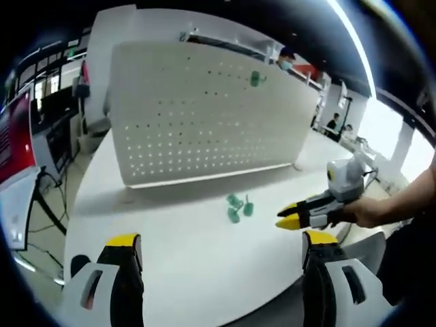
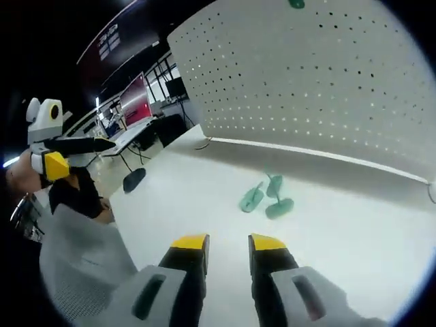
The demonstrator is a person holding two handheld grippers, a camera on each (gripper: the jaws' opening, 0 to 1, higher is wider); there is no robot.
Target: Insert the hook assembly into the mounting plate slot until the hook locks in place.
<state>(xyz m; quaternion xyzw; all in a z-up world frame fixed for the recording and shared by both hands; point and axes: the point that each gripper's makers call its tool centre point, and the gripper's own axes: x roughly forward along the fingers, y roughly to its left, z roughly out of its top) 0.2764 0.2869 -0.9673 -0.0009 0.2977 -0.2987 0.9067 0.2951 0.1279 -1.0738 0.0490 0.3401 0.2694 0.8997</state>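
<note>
White pegboard point(image 1: 211, 112) upright on white table point(image 1: 204, 272), one green hook point(image 1: 256, 78) already mounted high up.

Loose green hooks point(image 2: 267, 196) lying on the tabletop before the board; left gripper point(image 1: 221, 248) spread wide, empty; right gripper point(image 2: 228, 242) narrowly parted, empty.

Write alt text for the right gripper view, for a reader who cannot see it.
The right gripper, black with yellow tips, points with slightly parted, empty jaws at three small green plastic hooks lying on a white table. Behind them stands a white perforated pegboard panel with one green hook mounted near its top. The left gripper enters at far left.
</note>
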